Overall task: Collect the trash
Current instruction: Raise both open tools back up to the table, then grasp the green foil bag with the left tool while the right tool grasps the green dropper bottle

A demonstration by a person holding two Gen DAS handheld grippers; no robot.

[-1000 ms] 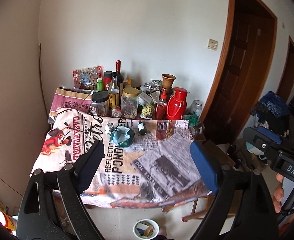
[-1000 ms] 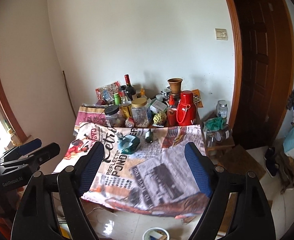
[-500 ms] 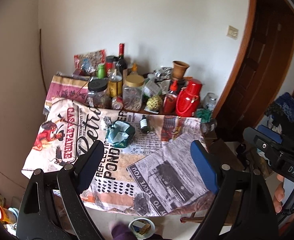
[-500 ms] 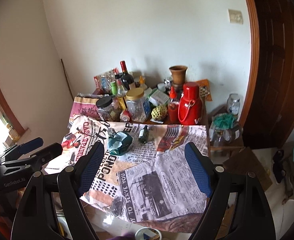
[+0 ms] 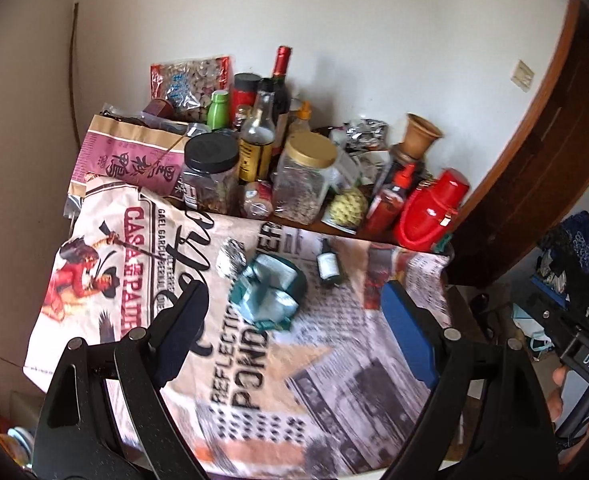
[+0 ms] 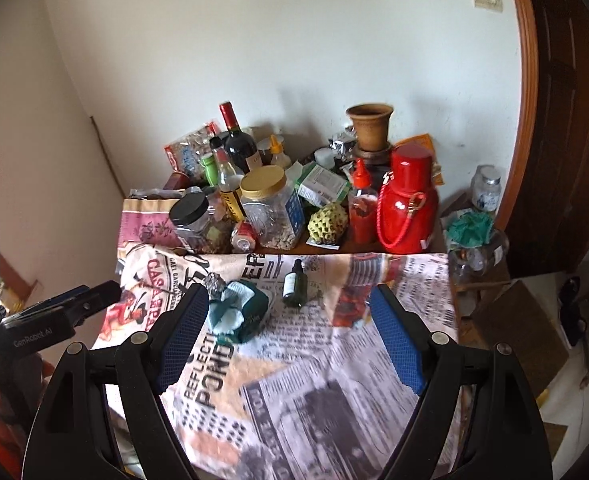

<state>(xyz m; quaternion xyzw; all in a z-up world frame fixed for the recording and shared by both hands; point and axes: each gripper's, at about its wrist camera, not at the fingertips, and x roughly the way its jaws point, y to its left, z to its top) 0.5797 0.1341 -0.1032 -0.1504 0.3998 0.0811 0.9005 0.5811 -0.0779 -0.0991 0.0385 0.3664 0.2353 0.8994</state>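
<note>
White wall behind, printed cloth (image 5: 262,364) over table. Your trash sits mid-frame: crumpled teal wrapper (image 5: 268,294), foil ball (image 5: 231,258) touching its upper left, small dark bottle (image 5: 328,264) just right. Left gripper (image 5: 294,334) and right gripper (image 6: 290,338): jaws wide, nothing between. Risk: you overreach, knock jars (image 5: 302,178) and red flask (image 5: 434,214) crowded at top; pads snag cloth, drag everything.

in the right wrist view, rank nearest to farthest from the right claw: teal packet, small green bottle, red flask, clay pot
1. teal packet, by the right claw's left finger
2. small green bottle, mid-cloth, just behind
3. red flask, back right
4. clay pot, against the wall
</note>
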